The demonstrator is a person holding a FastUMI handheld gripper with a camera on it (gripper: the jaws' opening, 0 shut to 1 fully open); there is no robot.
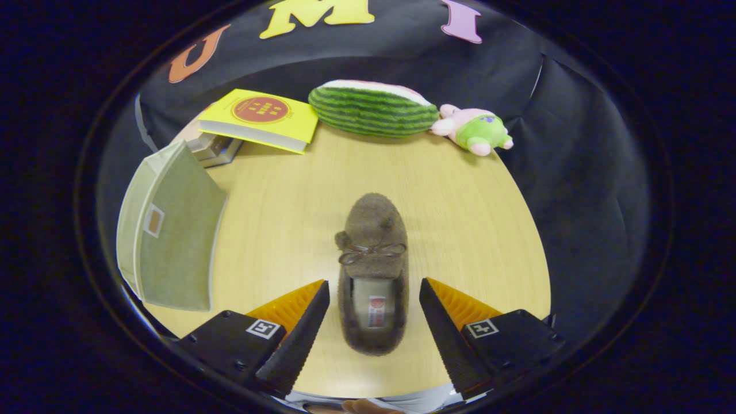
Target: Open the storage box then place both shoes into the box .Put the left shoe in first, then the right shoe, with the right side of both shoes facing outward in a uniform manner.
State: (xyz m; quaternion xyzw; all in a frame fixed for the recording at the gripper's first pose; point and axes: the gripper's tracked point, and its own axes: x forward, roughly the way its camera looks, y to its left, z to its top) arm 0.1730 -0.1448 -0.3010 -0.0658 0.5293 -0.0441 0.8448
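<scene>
Gripper [374,296]: fingers spread wide, one on each side of the shoe, neither touching it; nothing is pinched.
Shoe [374,253]: a brown fuzzy slipper with a small bow across the top, lying flat on the table. Its heel end sits between the fingers and its toe points away, beyond the fingertips. A label shows on the insole inside the opening.
Table [460,218]: pale wood grain, carrying the shoe and all else listed here.
Box [172,241]: pale green fabric with a small tag on the facing panel. It stands left of the shoe, well apart from it, at the table's edge. Whether it is open cannot be told.
Book [259,118]: yellow cover with a red round mark, far beyond the shoe and to its left, resting on other items behind the box.
Melon [371,109]: a striped green plush watermelon, straight beyond the shoe's toe, at the far edge.
Toy [474,131]: a pink and green plush, touching the melon's right end.
</scene>
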